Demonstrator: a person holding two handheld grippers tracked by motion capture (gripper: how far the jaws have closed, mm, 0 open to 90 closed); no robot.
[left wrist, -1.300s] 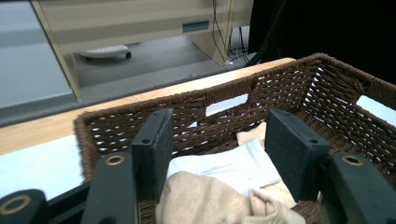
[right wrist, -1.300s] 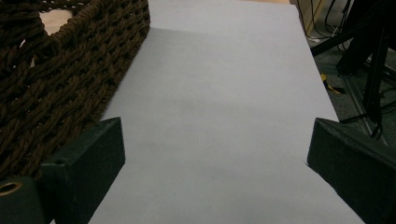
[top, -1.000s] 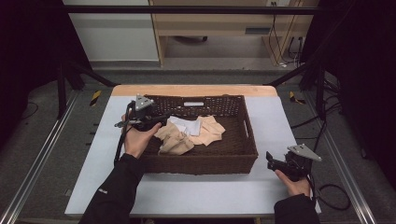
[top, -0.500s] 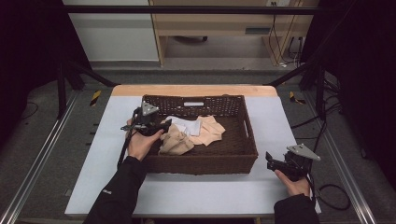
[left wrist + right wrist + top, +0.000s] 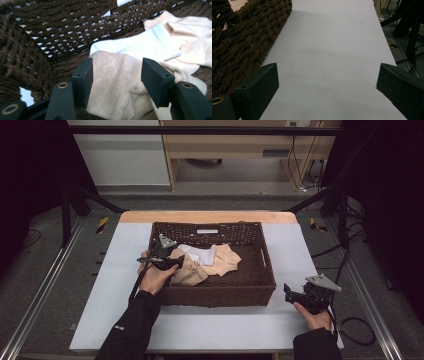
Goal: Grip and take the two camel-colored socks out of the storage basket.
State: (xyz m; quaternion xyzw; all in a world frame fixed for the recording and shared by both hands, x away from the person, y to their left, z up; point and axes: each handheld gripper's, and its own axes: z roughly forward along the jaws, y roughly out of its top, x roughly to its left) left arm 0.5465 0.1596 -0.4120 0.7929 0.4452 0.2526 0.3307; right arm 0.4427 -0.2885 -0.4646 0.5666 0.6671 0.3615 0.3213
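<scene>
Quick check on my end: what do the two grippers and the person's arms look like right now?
Both grippers are black. The left gripper and right gripper each carry a grey three-cornered plate on top and trail a black cable. Their jaws end in flat, blocky black pads with brass-ringed holes behind them. The sleeves are black, the left with a small white mark.

White sock (image 5: pixel 200 254) and second peach cloth (image 5: pixel 227 260) lying in brown wicker basket (image 5: pixel 260 270) on white table (image 5: pixel 310 245). Wooden furniture (image 5: pixel 225 145) behind, cables (image 5: pixel 360 330) on floor right, yellow-black tape (image 5: pixel 102 224) left.
</scene>
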